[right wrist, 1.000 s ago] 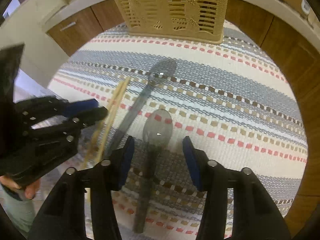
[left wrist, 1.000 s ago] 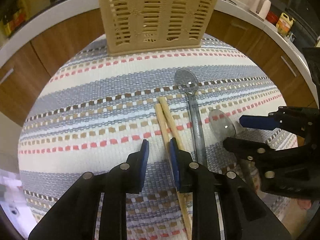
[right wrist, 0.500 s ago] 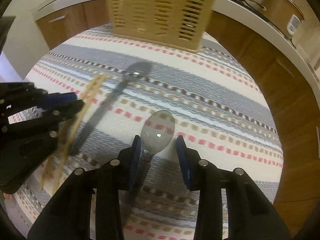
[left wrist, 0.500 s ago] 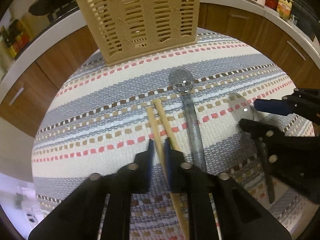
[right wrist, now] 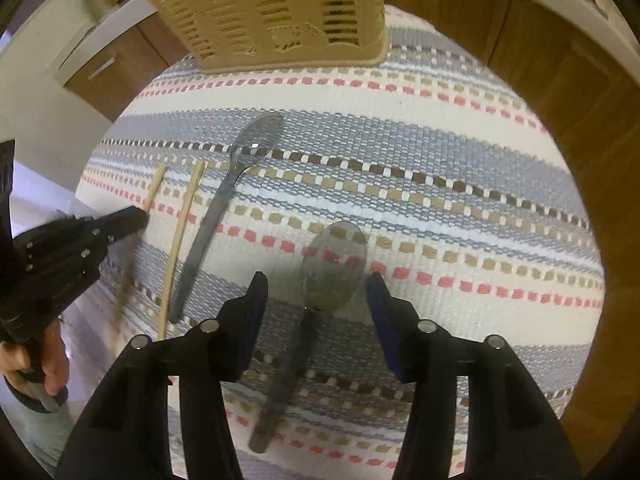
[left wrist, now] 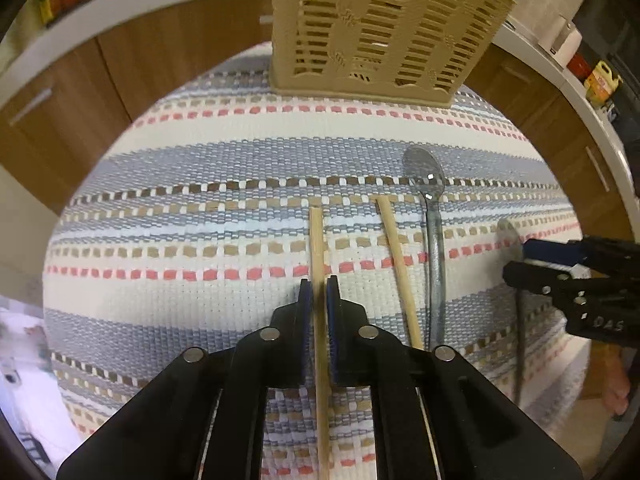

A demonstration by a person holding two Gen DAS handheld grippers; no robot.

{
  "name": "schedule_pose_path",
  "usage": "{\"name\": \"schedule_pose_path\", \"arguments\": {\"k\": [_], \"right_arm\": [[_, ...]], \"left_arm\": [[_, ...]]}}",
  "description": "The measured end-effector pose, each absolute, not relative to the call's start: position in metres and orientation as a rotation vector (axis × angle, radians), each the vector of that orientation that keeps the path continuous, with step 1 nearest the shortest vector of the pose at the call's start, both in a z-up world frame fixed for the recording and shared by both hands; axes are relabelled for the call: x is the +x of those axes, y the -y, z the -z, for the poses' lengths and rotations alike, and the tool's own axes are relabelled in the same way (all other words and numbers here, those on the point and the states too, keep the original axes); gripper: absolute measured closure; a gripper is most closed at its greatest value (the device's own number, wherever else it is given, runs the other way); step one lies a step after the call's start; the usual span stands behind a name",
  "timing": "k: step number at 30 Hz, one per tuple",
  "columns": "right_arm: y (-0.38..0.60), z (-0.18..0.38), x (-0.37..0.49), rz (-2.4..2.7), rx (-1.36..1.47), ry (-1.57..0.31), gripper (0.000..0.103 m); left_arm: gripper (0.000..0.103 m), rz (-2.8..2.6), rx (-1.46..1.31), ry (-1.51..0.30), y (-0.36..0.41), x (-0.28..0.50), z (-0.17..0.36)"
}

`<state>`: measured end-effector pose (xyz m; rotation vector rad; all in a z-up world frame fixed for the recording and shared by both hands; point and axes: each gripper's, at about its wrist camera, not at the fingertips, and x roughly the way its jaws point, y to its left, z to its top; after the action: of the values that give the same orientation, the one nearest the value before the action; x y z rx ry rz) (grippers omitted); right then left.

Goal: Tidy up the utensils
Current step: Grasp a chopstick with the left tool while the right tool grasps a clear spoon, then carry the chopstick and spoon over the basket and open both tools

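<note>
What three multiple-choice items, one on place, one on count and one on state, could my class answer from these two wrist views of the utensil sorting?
1. Where does the basket stand?
A. at the far edge of the striped cloth
B. on the floor
C. between the two spoons

2. How many chopsticks are in view?
A. one
B. two
C. four

3. What is the left tool doing?
A. hanging open over the cloth
B. gripping a spoon
C. closed on a chopstick

Answers:
1 A: the basket sits on the cloth beyond all the utensils.
2 B: one chopstick is in the left tool and the other chopstick lies beside the far spoon.
3 C: its pads press the stick from both sides, while the right tool stands open around the near spoon.
</note>
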<state>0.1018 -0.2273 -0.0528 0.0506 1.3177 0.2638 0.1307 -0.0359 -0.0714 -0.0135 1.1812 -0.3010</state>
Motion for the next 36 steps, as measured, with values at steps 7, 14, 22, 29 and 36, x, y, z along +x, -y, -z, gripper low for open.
{"name": "schedule_pose_path", "arguments": {"k": [7, 14, 22, 29, 36], "right_arm": [[0.203, 0.056, 0.110, -0.204, -0.060, -1.352, 0.055], [0.164, 0.057, 0.107, -0.184, -0.254, -1.330, 0.073], [0.166, 0.051, 0.100, -0.245, -0.209, -1.295, 0.074], [0.190, 0.014, 0.077, -0.300, -0.119, -1.157, 0.074], [0.217, -0.040, 0.057, -0.304, -0.073, -0.975, 0.074]], "left_arm": [[0.080, 0.326, 0.108, -1.233, 0.058, 0.147, 0.070], [0.100, 0.295, 0.292, -1.220, 0.085, 0.145, 0.070], [0.099, 0.311, 0.179, -1.161, 0.077, 0.139, 0.057], [0.099, 0.355, 0.082, -0.996, 0.059, 0.122, 0.012], [0.099, 0.419, -0.026, -0.793, 0.052, 0.095, -0.054]]}}
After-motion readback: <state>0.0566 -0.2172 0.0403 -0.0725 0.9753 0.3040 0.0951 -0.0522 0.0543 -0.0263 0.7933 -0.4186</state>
